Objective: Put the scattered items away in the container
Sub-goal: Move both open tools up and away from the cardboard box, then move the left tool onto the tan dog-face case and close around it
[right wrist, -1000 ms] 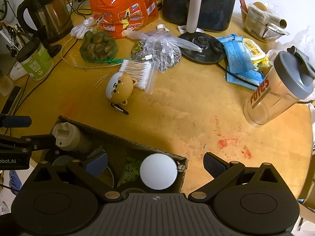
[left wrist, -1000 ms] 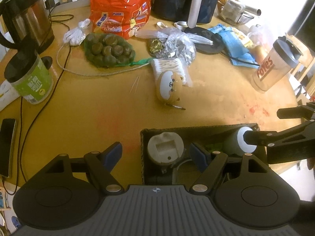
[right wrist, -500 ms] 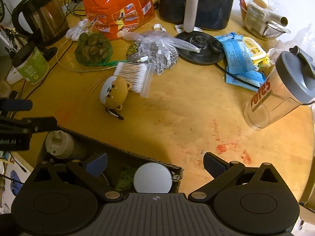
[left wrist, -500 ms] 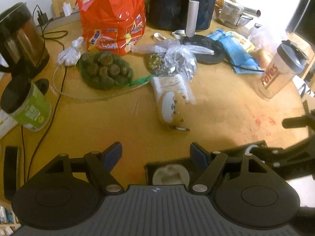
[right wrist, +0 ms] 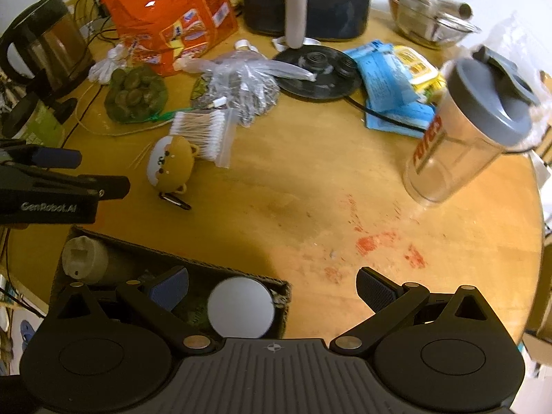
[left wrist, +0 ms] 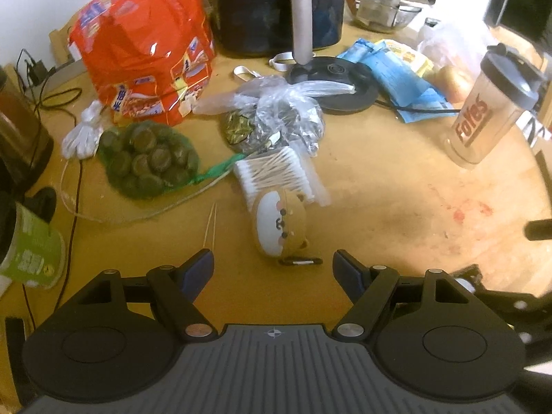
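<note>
A brown bear-shaped case with a clip (left wrist: 280, 228) (right wrist: 169, 165) lies on the wooden table, touching a bag of cotton swabs (left wrist: 276, 174) (right wrist: 203, 132). My left gripper (left wrist: 273, 268) stands open just short of the bear case, nothing between its fingers; it shows at the left edge of the right wrist view (right wrist: 55, 176). My right gripper (right wrist: 272, 288) is open and empty over the cardboard box (right wrist: 220, 270), one finger above the box, the other above bare table. Inside the box sit a beige cylinder (right wrist: 82, 258) and a white round lid (right wrist: 240, 306).
A net of green-brown nuts (left wrist: 148, 160), a clear plastic bag (left wrist: 283, 117), an orange snack bag (left wrist: 145, 51), an air fryer (left wrist: 279, 3), blue packets (left wrist: 400, 79), a shaker bottle (right wrist: 462, 138), a kettle (right wrist: 48, 45) and a green tub (left wrist: 31, 245) crowd the table's far and left sides.
My left gripper has moved away from the box toward the bear case, and the box has dropped out of its view. The right gripper has shifted slightly over the box.
</note>
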Tool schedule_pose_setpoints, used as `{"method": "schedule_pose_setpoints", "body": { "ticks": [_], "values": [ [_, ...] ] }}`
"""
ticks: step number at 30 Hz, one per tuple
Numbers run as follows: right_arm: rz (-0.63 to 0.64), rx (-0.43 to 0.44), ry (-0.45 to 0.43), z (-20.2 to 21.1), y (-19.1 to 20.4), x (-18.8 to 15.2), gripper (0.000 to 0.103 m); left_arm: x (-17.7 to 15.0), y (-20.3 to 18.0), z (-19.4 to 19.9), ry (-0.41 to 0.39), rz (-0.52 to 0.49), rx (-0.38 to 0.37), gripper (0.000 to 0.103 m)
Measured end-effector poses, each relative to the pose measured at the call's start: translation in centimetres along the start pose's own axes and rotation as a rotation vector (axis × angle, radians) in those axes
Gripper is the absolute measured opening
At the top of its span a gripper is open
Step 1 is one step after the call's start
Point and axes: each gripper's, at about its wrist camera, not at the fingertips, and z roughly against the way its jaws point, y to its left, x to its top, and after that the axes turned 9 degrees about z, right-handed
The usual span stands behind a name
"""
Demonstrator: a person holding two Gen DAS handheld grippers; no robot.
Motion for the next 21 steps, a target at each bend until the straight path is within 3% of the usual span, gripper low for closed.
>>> {"method": "schedule_pose_setpoints", "body": {
  "ticks": [8, 21],
  "values": [
    [-0.048, -0.021, 0.023, 0.1, -0.9, -1.6, 0.103, 0.6, -1.6, -2.5, -0.023, -0.055, 0.06, 0.076],
    [-0.107, -0.057, 0.054, 0.4, -2.5, -3.5, 0.103, 1.2, -2.6, -6.4, 0.013, -0.077, 0.106, 0.076]
  ]
}}
